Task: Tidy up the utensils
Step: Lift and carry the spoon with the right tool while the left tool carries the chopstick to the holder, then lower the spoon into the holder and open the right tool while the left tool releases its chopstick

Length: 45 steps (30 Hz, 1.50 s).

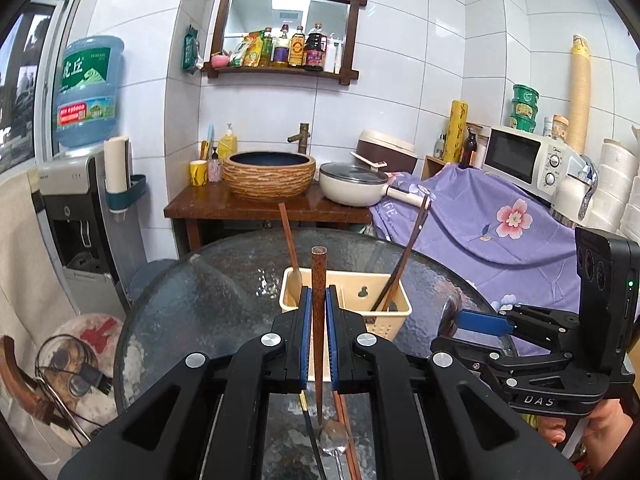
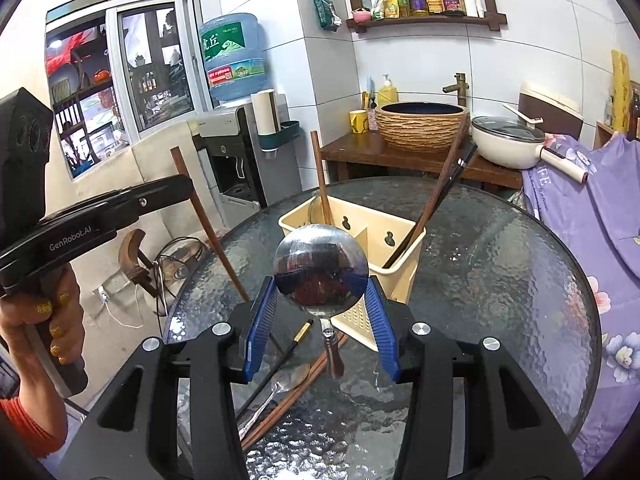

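My left gripper (image 1: 318,304) is shut on a dark wooden chopstick (image 1: 319,280), held upright above the glass table (image 1: 208,304), just in front of the cream utensil holder (image 1: 394,326). The chopstick also shows in the right wrist view (image 2: 208,224). My right gripper (image 2: 322,300) is shut on a steel ladle (image 2: 321,271), bowl up between the blue pads, near the holder (image 2: 404,256). The holder contains a wooden spoon (image 1: 289,240) on the left and dark chopsticks (image 1: 406,256) on the right. A spoon (image 2: 288,376) and more chopsticks (image 2: 292,392) lie on the table.
Behind the table stand a wooden counter (image 1: 208,210) with a basin (image 1: 269,174) and a white pan (image 1: 352,184). A purple floral cloth (image 1: 500,224) is at the right, a water dispenser (image 1: 76,208) at the left, and a stool with cables (image 1: 76,364) at the lower left.
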Motion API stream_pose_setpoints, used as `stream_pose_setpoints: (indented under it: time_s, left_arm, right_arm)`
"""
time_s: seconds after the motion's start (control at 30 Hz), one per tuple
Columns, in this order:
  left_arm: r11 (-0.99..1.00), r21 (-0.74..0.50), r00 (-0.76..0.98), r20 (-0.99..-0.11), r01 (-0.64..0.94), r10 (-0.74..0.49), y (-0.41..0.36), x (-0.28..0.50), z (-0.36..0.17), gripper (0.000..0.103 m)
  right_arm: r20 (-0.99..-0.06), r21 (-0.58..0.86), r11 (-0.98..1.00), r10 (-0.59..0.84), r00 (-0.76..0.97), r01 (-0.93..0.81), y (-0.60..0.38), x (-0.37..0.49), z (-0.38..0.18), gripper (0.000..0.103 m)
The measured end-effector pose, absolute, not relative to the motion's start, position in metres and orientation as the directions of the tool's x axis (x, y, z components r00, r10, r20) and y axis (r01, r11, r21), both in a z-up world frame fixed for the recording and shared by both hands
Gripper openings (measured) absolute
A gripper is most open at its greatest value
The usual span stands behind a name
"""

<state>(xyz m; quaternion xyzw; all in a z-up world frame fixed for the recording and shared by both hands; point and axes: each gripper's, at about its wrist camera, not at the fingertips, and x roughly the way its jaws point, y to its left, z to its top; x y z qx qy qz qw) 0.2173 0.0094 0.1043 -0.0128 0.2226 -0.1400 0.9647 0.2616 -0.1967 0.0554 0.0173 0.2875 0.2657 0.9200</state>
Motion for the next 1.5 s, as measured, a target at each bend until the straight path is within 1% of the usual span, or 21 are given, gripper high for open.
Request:
stream_pose_setpoints:
  time_s: [0.27, 0.47, 0.63, 0.7, 0.83, 0.97, 1.2, 1.47, 1.5]
  left_arm:
    - [0.956, -0.095, 0.877, -0.381, 0.278, -0.293, 0.01, 0.23, 0.15, 0.007]
    - [0.95, -0.09, 0.889, -0.334, 0.3, -0.312, 0.002, 0.242, 0.203, 0.007]
    - [0.956, -0.085, 0.904, -0.31, 0.282, -0.294, -0.007, 0.261, 0.236, 0.007]
    - [0.958, -0.086, 0.906, -0.31, 0.275, -0.288, -0.01, 0.269, 0.241, 0.007]
    - [0.964, -0.092, 0.9, -0.344, 0.25, -0.266, -0.015, 0.291, 0.228, 0.007]
    - [0.973, -0.089, 0.888, -0.398, 0.214, -0.232, -0.014, 0.311, 0.194, 0.007]
    - [0.974, -0.103, 0.843, -0.489, 0.201, -0.225, -0.012, 0.329, 0.136, 0.007]
    - [0.973, -0.1, 0.801, -0.554, 0.209, -0.229, -0.016, 0.336, 0.092, 0.007]
    - [0.973, -0.097, 0.803, -0.551, 0.208, -0.226, -0.016, 0.336, 0.09, 0.007]
  right_arm:
    - [-0.491, 0.223, 0.834, 0.544, 0.681, -0.505, -0.195, 0.273, 0.089, 0.046]
    - [-0.437, 0.219, 0.836, 0.545, 0.716, -0.503, -0.198, 0.286, 0.138, 0.046]
    - [-0.4, 0.213, 0.853, 0.521, 0.754, -0.477, -0.199, 0.304, 0.171, 0.046]
    - [-0.389, 0.208, 0.864, 0.503, 0.772, -0.458, -0.198, 0.312, 0.179, 0.046]
    - [-0.402, 0.165, 0.892, 0.451, 0.797, -0.421, -0.191, 0.325, 0.172, 0.046]
    - [-0.445, 0.163, 0.901, 0.43, 0.786, -0.401, -0.187, 0.337, 0.143, 0.046]
    - [-0.513, 0.133, 0.912, 0.399, 0.76, -0.388, -0.175, 0.344, 0.085, 0.046]
    - [-0.54, 0.101, 0.916, 0.379, 0.752, -0.389, -0.168, 0.345, 0.049, 0.046]
    - [-0.542, 0.094, 0.917, 0.374, 0.753, -0.388, -0.167, 0.344, 0.047, 0.046]
